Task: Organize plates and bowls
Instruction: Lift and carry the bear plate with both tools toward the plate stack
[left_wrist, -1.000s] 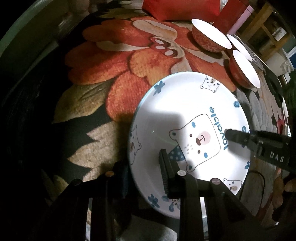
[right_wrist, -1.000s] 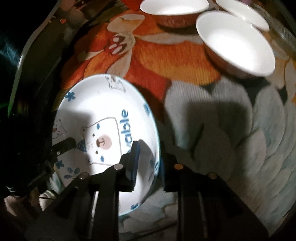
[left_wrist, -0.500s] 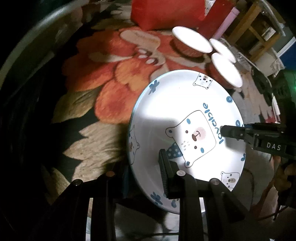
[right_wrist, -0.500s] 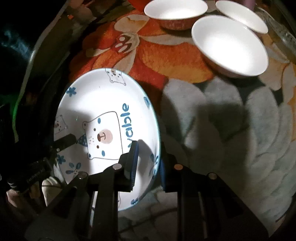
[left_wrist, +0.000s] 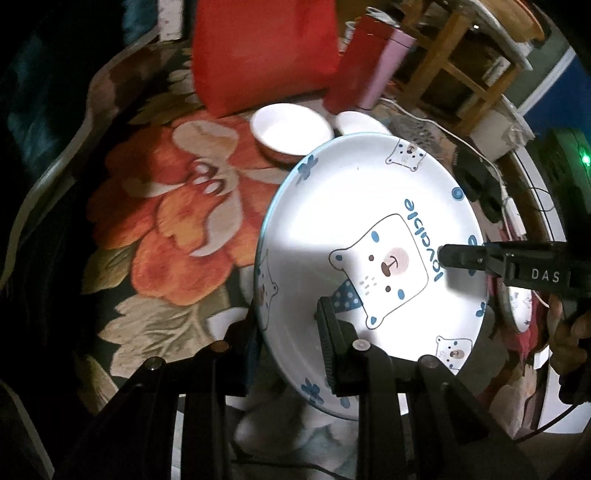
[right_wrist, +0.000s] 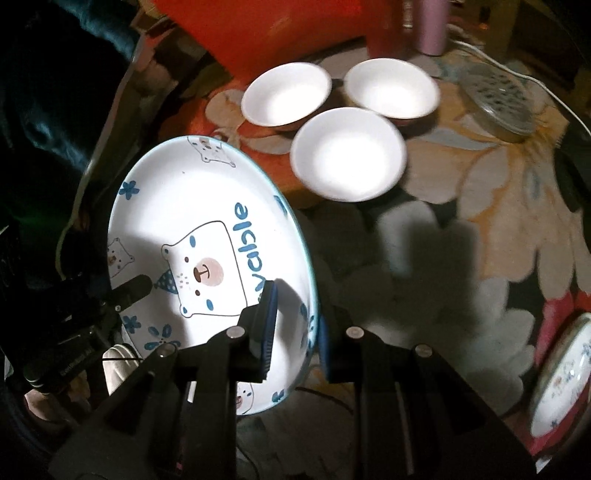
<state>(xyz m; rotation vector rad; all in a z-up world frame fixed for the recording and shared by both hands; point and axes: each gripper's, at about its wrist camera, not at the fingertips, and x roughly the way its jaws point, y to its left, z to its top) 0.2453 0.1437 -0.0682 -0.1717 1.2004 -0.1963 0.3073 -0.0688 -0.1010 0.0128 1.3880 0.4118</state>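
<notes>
A: Any writing to read here?
B: The bear plate (left_wrist: 354, 229) carries the blue word "lovable" beside the bear's face, at about three o'clock of it.
A: Anything else?
B: White letters "DAS" stand on the black right gripper (left_wrist: 461, 258). In the right wrist view only "vable" shows on the plate (right_wrist: 207, 206).

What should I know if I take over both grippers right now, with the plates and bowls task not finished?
Left gripper: shut on the near rim of the bear plate.
Right gripper: shut on the opposite rim of the same plate; its fingers pinch the edge.
The plate hangs tilted above the flowered tablecloth, carried by both grippers.
Three white bowls sit apart, not stacked, at the far side near a red bag.
A second patterned plate lies at the right edge of the table.
Done: plate picked up. Left: set it down in its place, probably with the other plate, then gather the bowls.
</notes>
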